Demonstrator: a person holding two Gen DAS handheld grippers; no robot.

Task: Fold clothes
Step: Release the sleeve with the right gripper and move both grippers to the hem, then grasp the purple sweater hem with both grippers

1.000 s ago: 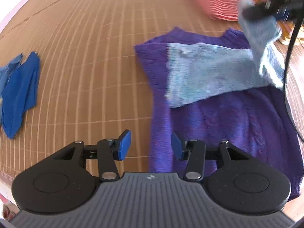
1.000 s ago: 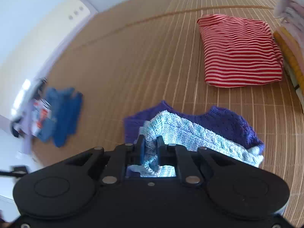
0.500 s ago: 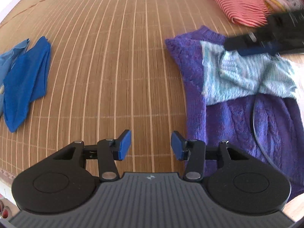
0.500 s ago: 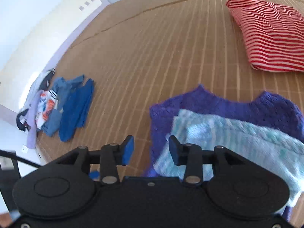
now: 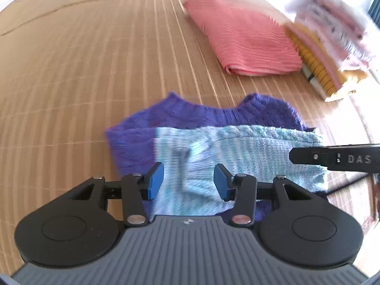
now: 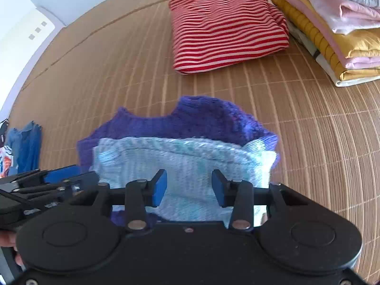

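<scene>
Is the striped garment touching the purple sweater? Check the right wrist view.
No: bare mat separates the striped garment from the purple sweater.

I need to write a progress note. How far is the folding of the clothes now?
Done: a red striped top lies folded beside a stack of folded clothes on the mat. In hand: the purple sweater has its pale blue sleeves laid across the body; the right tool has just opened and, like the left tool, holds nothing. Left: folding the body, then the blue clothes at the left edge.

My left gripper [image 5: 188, 182] hung with jaws apart over the purple sweater [image 5: 190, 116], its pale-blue sleeve [image 5: 237, 152] directly ahead. A striped top [image 5: 244, 40] lay beyond.
</scene>
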